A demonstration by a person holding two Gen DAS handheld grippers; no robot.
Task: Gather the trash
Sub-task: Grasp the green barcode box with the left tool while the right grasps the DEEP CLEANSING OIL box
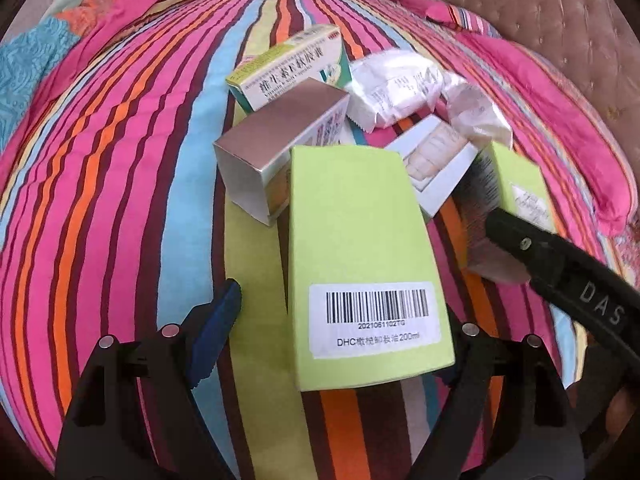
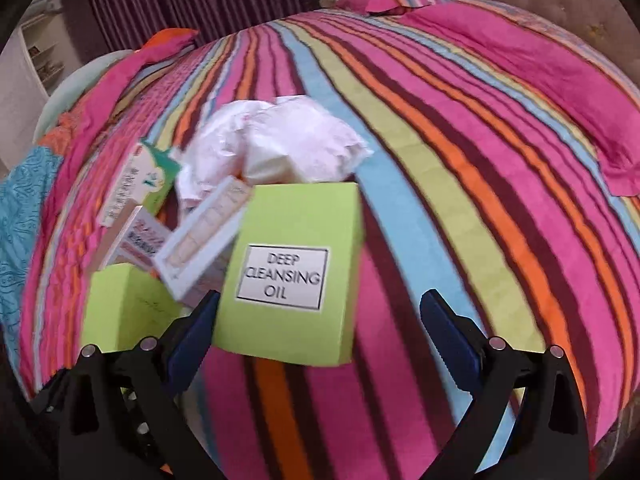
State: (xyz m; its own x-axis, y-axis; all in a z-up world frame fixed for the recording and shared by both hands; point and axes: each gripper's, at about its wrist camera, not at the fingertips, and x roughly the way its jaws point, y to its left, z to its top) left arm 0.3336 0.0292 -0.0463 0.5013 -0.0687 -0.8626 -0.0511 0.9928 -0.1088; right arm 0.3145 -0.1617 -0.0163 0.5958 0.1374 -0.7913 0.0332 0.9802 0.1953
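Note:
A pile of trash lies on the striped bedspread (image 1: pixel 120 200). In the left wrist view a lime green barcode box (image 1: pixel 360 256) sits between the wide-open fingers of my left gripper (image 1: pixel 344 320), not clamped. Behind it lie a silver box (image 1: pixel 276 148), a green and white medicine box (image 1: pixel 288 68), crumpled white wrappers (image 1: pixel 400 92) and a white tray box (image 1: pixel 436 160). My right gripper (image 2: pixel 320 320) is open around a lime green "Deep Cleansing Oil" box (image 2: pixel 296 276); its left finger (image 2: pixel 196 328) is at the box's side. That box also shows in the left wrist view (image 1: pixel 520 196).
Pink pillows (image 2: pixel 560 80) lie at the far right by a padded headboard (image 1: pixel 540 12). A blue cloth (image 2: pixel 20 220) lies at the left edge. Purple curtains (image 2: pixel 192 4) and a white shelf (image 2: pixel 36 60) stand beyond the bed.

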